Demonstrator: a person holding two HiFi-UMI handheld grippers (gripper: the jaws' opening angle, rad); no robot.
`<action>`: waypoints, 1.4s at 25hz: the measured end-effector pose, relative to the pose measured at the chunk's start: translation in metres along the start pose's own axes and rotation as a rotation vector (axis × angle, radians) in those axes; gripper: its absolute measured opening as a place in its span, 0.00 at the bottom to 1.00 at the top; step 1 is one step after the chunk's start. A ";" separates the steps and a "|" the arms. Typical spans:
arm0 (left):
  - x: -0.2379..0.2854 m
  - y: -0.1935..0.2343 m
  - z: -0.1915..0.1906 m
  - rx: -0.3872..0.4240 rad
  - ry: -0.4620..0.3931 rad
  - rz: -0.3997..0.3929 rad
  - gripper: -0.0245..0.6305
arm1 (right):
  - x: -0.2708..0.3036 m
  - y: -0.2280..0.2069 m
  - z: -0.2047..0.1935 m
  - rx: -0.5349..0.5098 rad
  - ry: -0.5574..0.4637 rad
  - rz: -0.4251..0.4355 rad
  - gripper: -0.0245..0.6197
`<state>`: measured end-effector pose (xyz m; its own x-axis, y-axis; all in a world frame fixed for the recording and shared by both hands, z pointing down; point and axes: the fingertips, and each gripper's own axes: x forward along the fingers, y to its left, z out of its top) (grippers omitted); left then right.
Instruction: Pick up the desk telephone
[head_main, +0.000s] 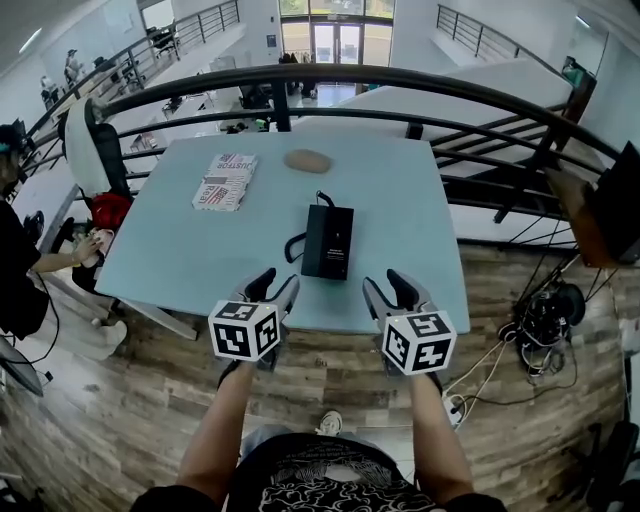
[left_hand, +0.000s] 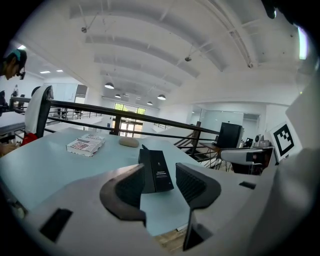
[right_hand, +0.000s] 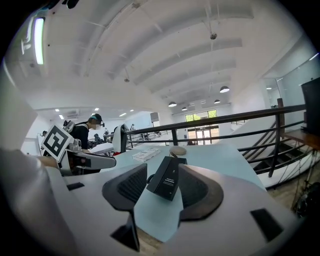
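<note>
The flat black rectangular desk telephone (head_main: 328, 241) lies on the pale blue table (head_main: 410, 200), near the middle of its front half, with a black cord (head_main: 295, 246) curling out at its left side and far end. Nothing touches it.

The left gripper (head_main: 275, 283) and right gripper (head_main: 388, 284) hover over the table's near edge, one to each side of the telephone and short of it. Each has its jaws standing apart and empty. In both gripper views the telephone shows in the gap between the jaws, but farther off on the tabletop.

Toward the far left of the table rests a red-and-white printed booklet stack (head_main: 225, 181), with a tan oval object (head_main: 307, 160) beside it. A black metal railing (head_main: 400, 75) curves behind the table, which stands on a wooden plank floor (head_main: 330, 370).
</note>
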<state>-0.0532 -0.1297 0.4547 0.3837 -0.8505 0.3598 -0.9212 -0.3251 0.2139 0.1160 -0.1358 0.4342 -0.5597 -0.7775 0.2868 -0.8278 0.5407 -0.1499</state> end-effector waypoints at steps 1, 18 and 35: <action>0.003 0.002 0.000 -0.007 0.000 0.003 0.31 | 0.003 -0.002 0.000 0.003 0.000 0.006 0.31; 0.087 0.031 -0.003 -0.091 0.092 -0.094 0.34 | 0.074 -0.040 -0.009 0.074 0.068 0.054 0.38; 0.206 0.080 -0.036 -0.288 0.365 -0.375 0.44 | 0.200 -0.065 -0.067 0.229 0.310 0.109 0.45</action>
<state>-0.0453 -0.3159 0.5786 0.7239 -0.4854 0.4902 -0.6833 -0.4069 0.6062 0.0602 -0.3047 0.5646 -0.6354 -0.5667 0.5246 -0.7711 0.5014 -0.3924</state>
